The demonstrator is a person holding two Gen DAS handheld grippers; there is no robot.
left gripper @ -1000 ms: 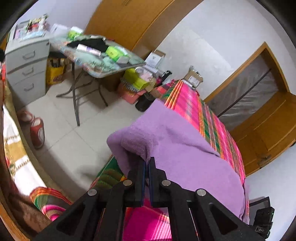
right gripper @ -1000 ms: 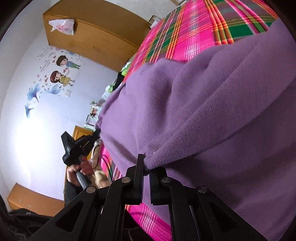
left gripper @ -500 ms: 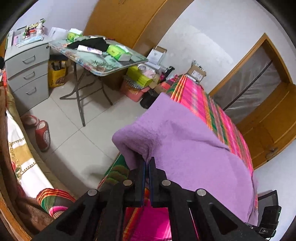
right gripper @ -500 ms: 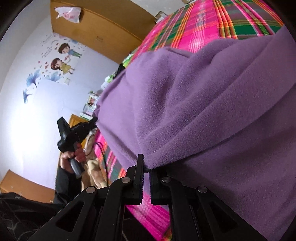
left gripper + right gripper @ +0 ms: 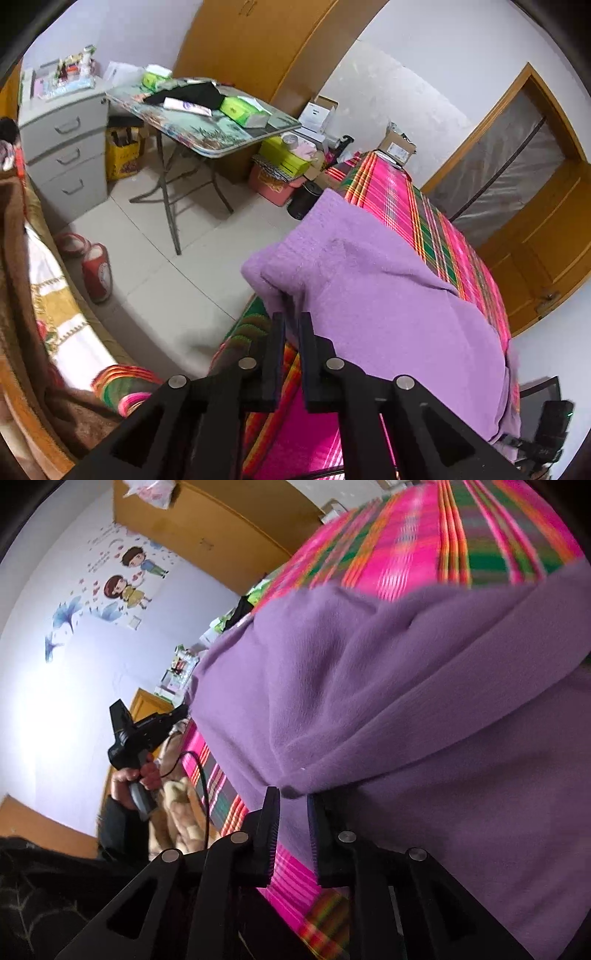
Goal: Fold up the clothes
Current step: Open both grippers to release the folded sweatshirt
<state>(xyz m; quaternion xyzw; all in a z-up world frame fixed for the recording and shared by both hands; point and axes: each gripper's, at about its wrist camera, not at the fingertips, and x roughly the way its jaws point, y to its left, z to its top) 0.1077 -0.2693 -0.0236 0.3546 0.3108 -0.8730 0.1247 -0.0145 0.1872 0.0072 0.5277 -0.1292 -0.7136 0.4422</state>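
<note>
- Nearest in the left wrist view, the left gripper [image 5: 288, 325] shows a narrow gap between its fingers, with the fleece's near corner just past the tips at 12 o'clock; it looks freshly let go, not pinched.
- In the right wrist view, the right gripper [image 5: 293, 805] stands with its fingers parted wider, a doubled hem of the purple fleece garment [image 5: 424, 701] lying just over the gap; it clamps nothing that I can see.
- The left gripper's handle sits in a person's hand [image 5: 136, 779] at 9 o'clock of the right view.
- The garment lies on the plaid bedspread [image 5: 399, 195], along the bed edge nearest the floor, running from the near corner toward 2 o'clock.
- Progress, as I judge it: at least one fold is in, since a layer lies doubled over another with a rounded crease. It is still long and bulky, so further folds and some smoothing seem left.
- Look: thick, fuzzy, lilac, soft-edged, puffing up at the crease and not lying flat.
- Farther, at 11 o'clock, a folding table [image 5: 221, 147] and a drawer cabinet [image 5: 62, 147].
</note>
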